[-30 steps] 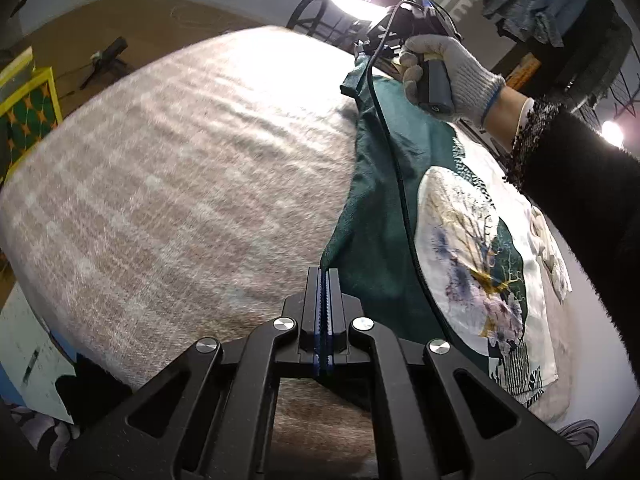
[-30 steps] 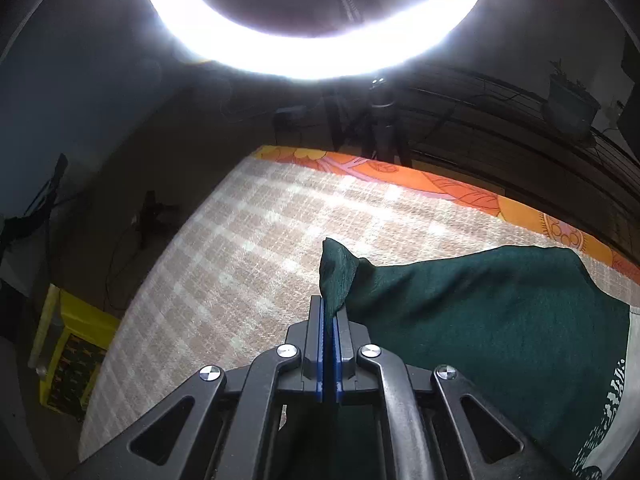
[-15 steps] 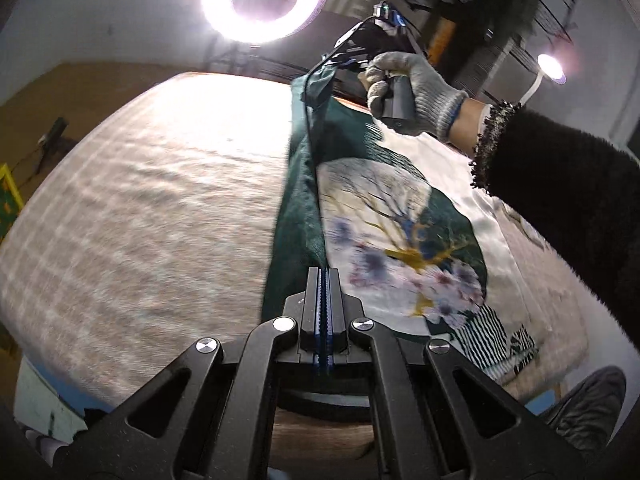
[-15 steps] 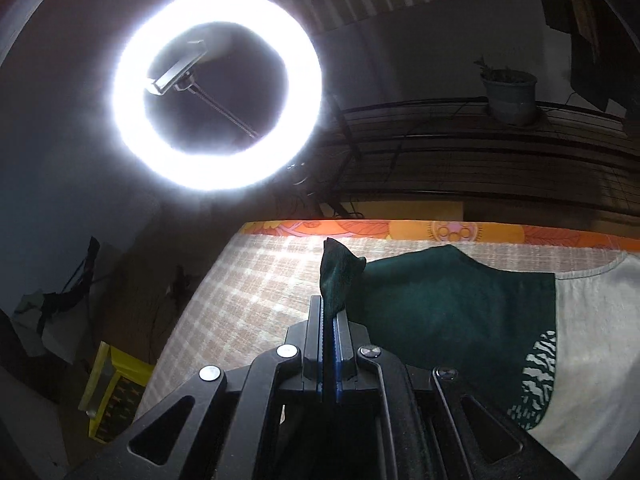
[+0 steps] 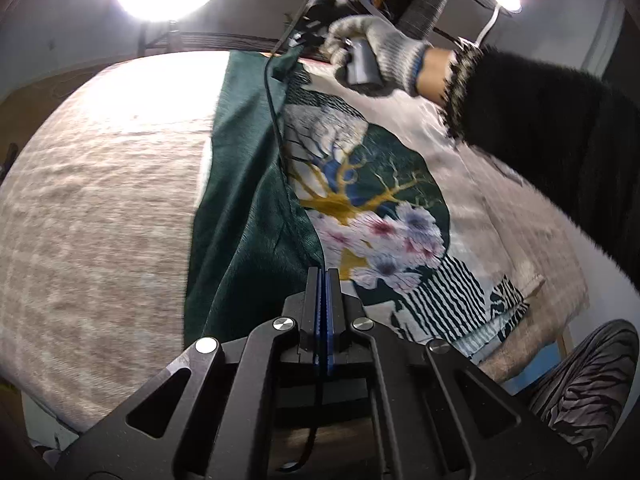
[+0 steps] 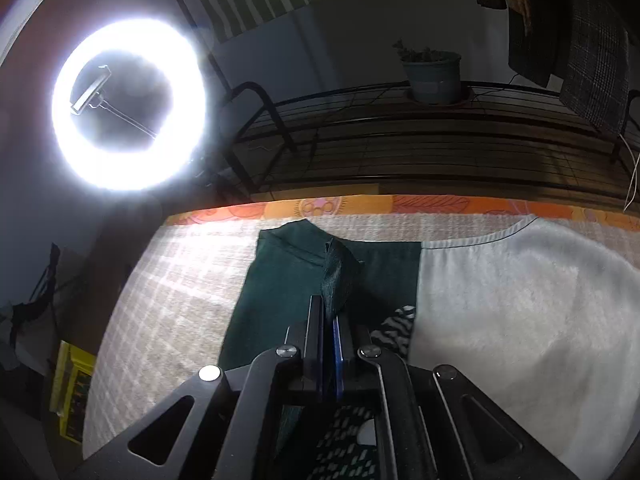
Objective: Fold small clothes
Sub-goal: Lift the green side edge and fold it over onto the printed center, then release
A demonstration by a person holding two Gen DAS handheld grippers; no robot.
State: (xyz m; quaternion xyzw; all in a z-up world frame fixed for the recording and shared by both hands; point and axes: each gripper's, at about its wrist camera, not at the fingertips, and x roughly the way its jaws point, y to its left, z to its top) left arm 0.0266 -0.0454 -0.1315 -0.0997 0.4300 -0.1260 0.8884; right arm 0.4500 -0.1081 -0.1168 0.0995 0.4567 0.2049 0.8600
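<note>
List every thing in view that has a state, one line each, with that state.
Left gripper: shut on the shirt's green edge.
Right gripper: shut on a bunched green corner.
Shirt: partly folded, green side panel lifted over the printed front.
Ring light: on.
Blanket: spread flat under the shirt.

Close wrist views (perhaps shared garment (image 5: 248,200))

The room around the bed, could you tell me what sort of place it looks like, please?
Probably a bedroom set up for filming: a bed under a checked blanket, a lit ring light on a stand, and a potted plant on a wire rack.
</note>
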